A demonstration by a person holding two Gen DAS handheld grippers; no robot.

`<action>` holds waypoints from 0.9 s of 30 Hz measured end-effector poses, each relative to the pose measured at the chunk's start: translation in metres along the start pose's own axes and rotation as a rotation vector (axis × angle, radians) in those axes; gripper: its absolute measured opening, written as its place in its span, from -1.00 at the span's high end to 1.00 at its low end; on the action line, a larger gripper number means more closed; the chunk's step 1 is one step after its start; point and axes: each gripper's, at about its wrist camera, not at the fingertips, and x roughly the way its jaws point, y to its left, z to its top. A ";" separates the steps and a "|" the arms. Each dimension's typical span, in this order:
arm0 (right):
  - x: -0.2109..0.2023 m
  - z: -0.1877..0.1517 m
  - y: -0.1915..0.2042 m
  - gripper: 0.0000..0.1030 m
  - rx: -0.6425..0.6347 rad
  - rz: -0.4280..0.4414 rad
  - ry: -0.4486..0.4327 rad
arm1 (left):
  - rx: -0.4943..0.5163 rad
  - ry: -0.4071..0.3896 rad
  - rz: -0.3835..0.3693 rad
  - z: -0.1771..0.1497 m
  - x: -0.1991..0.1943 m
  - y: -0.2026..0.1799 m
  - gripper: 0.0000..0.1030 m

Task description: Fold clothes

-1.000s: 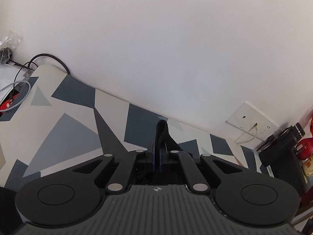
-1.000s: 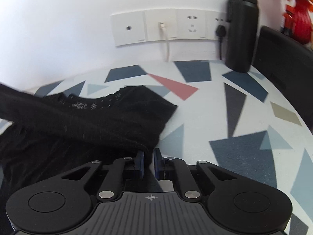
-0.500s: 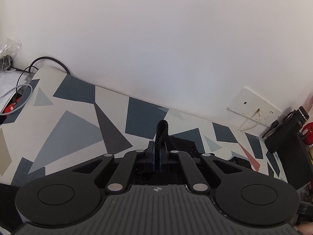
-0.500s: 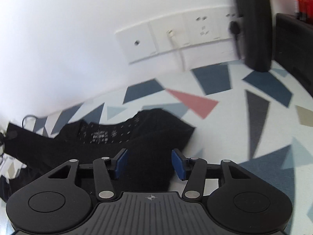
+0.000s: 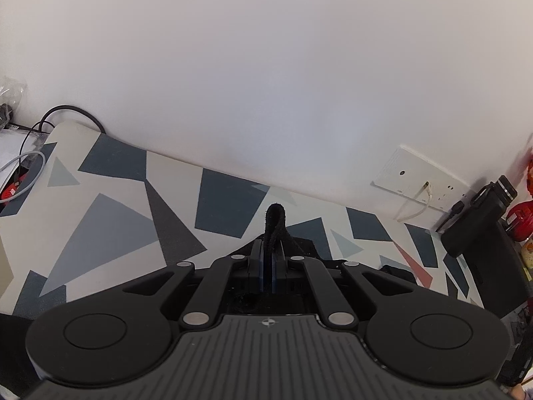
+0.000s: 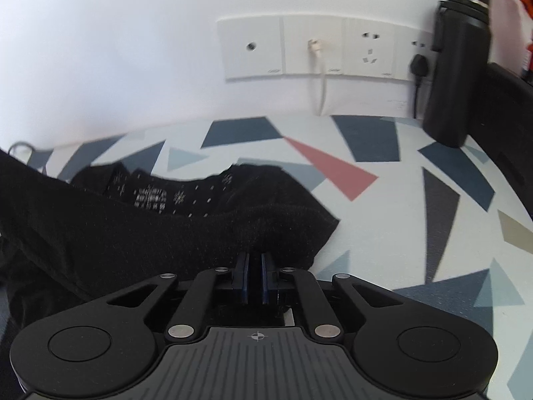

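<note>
Both claws are clenched on cloth. Your left claw (image 5: 268, 260) pinches a loop of the black garment (image 6: 186, 230) that pokes up past the tips. Your right claw (image 6: 255, 270) has its jaws near shut at the garment's near edge; the fabric runs right up to the pads, so I read it as a grip on the hem.

The garment lies bunched on the table (image 6: 416, 233), mostly left of the right claw, with a printed label showing near the collar.

For the fold: lift both held points together and keep them level so the cloth hangs flat between them. Don't pull the two claws apart too hard, or the thin pinch on the left may slip. Lay the edge over in one sweep, then let go only once it rests flat.

Surroundings: the table top has a geometric pattern of blue, grey and one red triangle. White wall behind, with a socket panel (image 6: 313, 48) and a white cable (image 6: 321, 80) plugged in. A black bottle (image 6: 456, 63) stands at the right near the wall; keep your sweep clear of it. Loose cables (image 5: 30, 153) at the far left edge.
</note>
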 end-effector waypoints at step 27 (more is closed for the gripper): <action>-0.041 -0.014 -0.042 0.49 -0.054 0.059 -0.059 | -0.077 0.174 0.016 -0.031 0.074 0.000 0.91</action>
